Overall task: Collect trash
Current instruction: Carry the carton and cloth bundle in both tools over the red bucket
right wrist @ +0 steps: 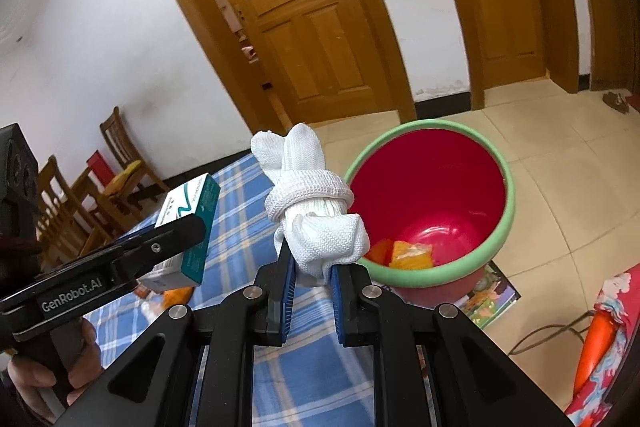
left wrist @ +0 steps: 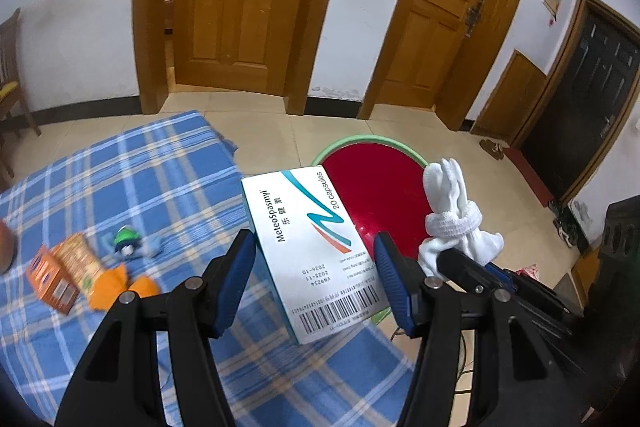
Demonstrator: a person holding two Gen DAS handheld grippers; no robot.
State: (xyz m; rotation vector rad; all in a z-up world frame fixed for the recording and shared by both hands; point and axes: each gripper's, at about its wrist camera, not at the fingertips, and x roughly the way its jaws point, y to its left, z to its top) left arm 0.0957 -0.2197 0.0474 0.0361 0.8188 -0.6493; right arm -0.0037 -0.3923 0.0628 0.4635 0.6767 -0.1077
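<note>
Red bin (right wrist: 496,227) with green rim, on the floor just right of the plaid-covered table (left wrist: 120,167). It already holds some orange scraps (right wrist: 404,253) at its bottom, so part of the collecting appears done.

Two items are in transit. The right gripper (right wrist: 312,279) has its jaws clamped on a knotted white sock (right wrist: 312,203), held near the bin's left rim but not yet over the opening. The left gripper (left wrist: 316,283) holds a white medicine box (left wrist: 308,247): the box sits between the blue pads, lifted off the table, its far end overlapping the bin in the left wrist view; the right wrist view shows it to the left of the sock, gripped by the jaws.

Left on the table, far left: an orange carton (left wrist: 50,279), orange wrappers (left wrist: 116,279) and a small green-and-white object (left wrist: 126,241). By this judgement the task is mid-course: two drops are pending, then at least these remaining pieces.
</note>
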